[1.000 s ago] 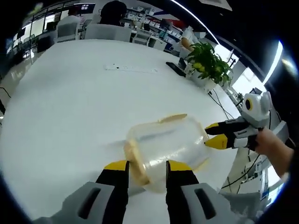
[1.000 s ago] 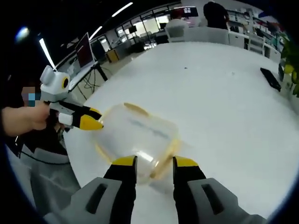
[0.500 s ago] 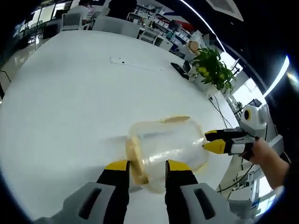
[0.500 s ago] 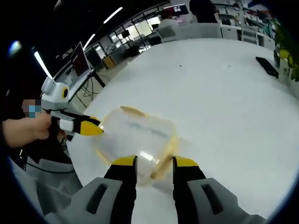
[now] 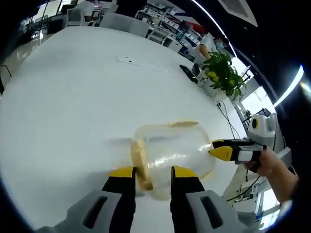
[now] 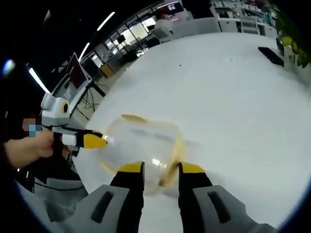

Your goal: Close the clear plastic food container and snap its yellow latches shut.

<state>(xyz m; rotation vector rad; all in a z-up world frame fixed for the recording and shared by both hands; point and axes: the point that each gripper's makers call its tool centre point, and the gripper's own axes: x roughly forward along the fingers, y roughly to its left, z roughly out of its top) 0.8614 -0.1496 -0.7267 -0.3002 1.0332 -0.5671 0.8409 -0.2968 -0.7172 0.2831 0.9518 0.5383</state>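
Looking along the left gripper [image 5: 152,171] in the left gripper view, I see its two yellow-tipped jaws set a narrow way apart, with the near edge of the clear container [image 5: 170,159] between them, so it seems to be pinching that rim, though I cannot tell how firmly. The container sits on the white table [image 5: 73,97] near its edge, with one yellow latch [image 5: 181,124] lying flat at its twelve o'clock side and another latch [image 5: 140,165] at nine o'clock by the jaw. The right gripper [image 5: 219,148] comes in from three o'clock, held in a person's hand [image 5: 270,165], its tips close together against the container's side. A potted plant [image 5: 221,73] stands far back. In the right gripper view, the right gripper [image 6: 160,168] has the container [image 6: 141,145] between its own narrowly parted jaws, while the left gripper [image 6: 95,140] touches the container from nine o'clock. My guess is that the box is light, thin and smooth, so it will skate on the table and flex if squeezed; better to steady it by the stiff rim and press each latch near its hinge.
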